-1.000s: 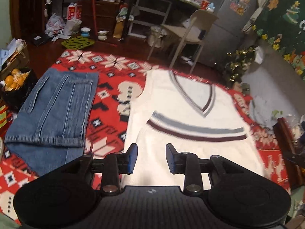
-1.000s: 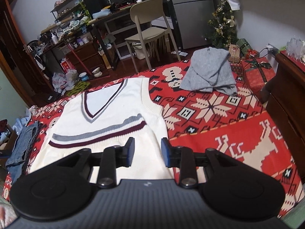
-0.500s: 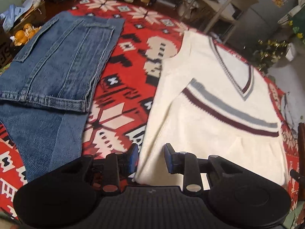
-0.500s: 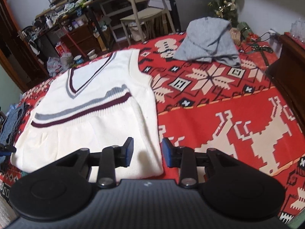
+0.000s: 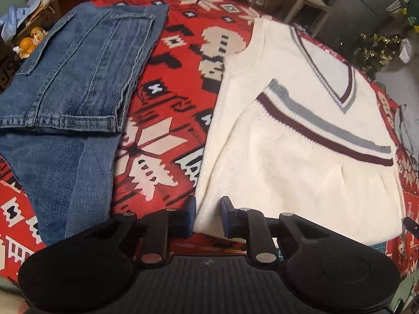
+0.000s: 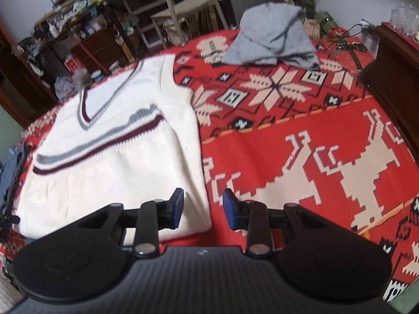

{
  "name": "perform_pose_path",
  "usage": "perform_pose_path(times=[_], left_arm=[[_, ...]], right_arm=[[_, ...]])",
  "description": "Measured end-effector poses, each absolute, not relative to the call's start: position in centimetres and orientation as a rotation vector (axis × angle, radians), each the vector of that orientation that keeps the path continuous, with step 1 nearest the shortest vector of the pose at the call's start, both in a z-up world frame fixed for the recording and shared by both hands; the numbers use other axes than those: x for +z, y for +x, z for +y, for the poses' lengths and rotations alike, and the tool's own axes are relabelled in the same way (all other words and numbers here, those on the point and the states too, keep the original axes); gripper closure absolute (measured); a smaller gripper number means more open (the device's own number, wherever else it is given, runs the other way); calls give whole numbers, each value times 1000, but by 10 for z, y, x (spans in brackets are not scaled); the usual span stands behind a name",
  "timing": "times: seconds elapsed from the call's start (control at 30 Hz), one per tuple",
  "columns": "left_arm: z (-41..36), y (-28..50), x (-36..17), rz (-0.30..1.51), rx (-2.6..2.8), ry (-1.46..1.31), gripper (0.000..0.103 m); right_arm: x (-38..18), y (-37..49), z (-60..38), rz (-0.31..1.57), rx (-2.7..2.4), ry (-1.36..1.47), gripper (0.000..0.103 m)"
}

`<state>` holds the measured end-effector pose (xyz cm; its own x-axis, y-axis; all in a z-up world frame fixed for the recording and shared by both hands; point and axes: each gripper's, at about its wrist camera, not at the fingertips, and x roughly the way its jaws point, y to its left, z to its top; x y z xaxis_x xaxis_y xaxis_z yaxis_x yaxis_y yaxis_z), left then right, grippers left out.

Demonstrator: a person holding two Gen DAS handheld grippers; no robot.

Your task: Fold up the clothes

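Observation:
A cream knitted vest (image 5: 301, 144) with a V-neck and grey and maroon stripes lies flat on a red patterned blanket (image 5: 162, 130). My left gripper (image 5: 207, 216) is at the vest's near left hem corner. Its jaws are closing with the corner's edge between them, and a gap still shows beside the cloth. In the right wrist view, my right gripper (image 6: 203, 209) stands open over the near right hem corner of the vest (image 6: 117, 157), one finger over the cloth and the other over the blanket (image 6: 301, 144).
Folded blue jeans (image 5: 78, 78) lie on the blanket left of the vest. A crumpled grey sweater (image 6: 272, 39) sits at the blanket's far right. A dark wooden cabinet (image 6: 392, 65) borders the right side. A chair (image 6: 183, 5) and cluttered shelves stand beyond the far edge.
Both grippers have come down and tilted steeply onto the vest's near hem corners. The left jaws have narrowed around the corner; the right jaws keep the same gap.

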<state>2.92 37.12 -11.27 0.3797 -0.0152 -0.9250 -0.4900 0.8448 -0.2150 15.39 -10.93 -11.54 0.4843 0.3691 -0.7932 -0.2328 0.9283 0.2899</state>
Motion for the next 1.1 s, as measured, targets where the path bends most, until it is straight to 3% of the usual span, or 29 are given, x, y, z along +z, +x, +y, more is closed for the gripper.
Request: perform_pose_path(times=[0.03, 0.07, 0.2, 0.33, 0.7, 0.8, 0.93, 1.1], left_arm=[[371, 30, -113, 1158, 319, -500, 84], [369, 32, -113, 1160, 313, -487, 92], [358, 37, -110, 1174, 299, -391, 98], [351, 38, -101, 1189, 286, -307, 98], [348, 16, -100, 1289, 220, -288, 97], [344, 14, -102, 1298, 247, -238, 84], [341, 5, -83, 1229, 253, -193, 76], [328, -7, -51, 1075, 238, -264, 64]], right_arm=[[-118, 154, -106, 1010, 378, 135, 68], [-119, 154, -103, 1020, 388, 120, 71], [-121, 153, -95, 1024, 396, 64, 97], [-116, 154, -98, 1037, 397, 72, 99], [-108, 142, -119, 1152, 401, 53, 98], [-110, 141, -121, 1155, 365, 41, 80], [-93, 133, -126, 1058, 331, 39, 73], [-65, 115, -112, 905, 398, 56, 71]])
